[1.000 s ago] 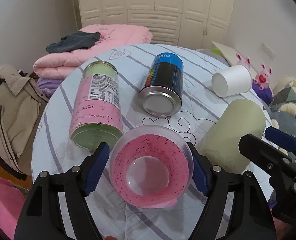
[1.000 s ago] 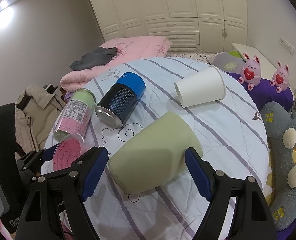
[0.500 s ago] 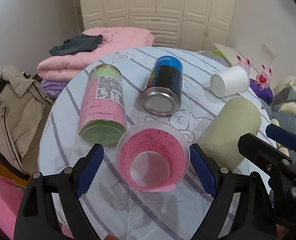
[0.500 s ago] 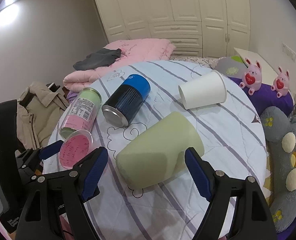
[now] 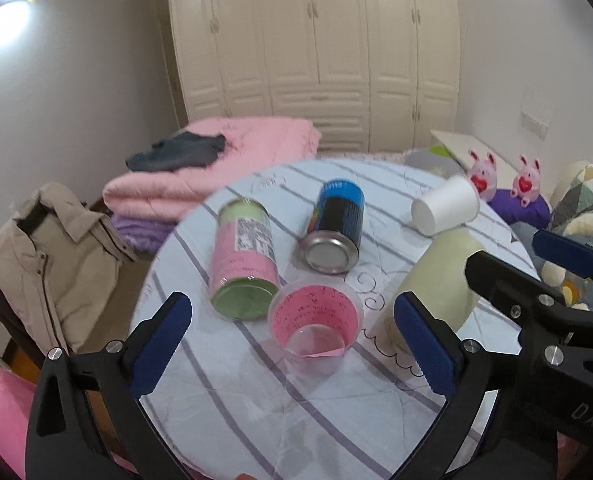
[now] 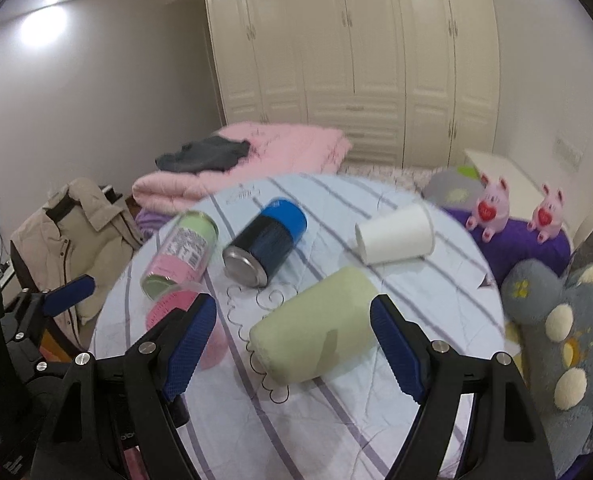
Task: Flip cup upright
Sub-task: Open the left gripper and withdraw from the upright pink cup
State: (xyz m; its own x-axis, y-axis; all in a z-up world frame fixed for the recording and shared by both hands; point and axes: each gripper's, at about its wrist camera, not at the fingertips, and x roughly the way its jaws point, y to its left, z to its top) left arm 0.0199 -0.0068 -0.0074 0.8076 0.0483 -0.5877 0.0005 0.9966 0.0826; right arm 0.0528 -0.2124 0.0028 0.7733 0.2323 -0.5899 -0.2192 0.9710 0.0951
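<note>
Both tools hang over the round worktop point(image 5: 280, 412) with its pale blue striped cloth, and both stand spread wide with nothing between their blue pads. The left tool point(image 5: 292, 344) faces the clear plastic cup with the pink lining point(image 5: 314, 322), which stands with its mouth up near the worktop's near edge, apart from both pads. Just behind it a pink and green labelled canister point(image 5: 243, 264) lies on its side, touching or almost touching the cup's rim. The right tool point(image 6: 292, 342) frames a pale green cup point(image 6: 316, 338) lying on its side, its base toward the camera. Farther back lie a black can with a blue top point(image 6: 266, 246) and a white paper cup point(image 6: 394, 234), both on their sides and apart from each other. Two pink plush pigs point(image 6: 492, 210) sit on a purple cushion beyond the worktop.
</note>
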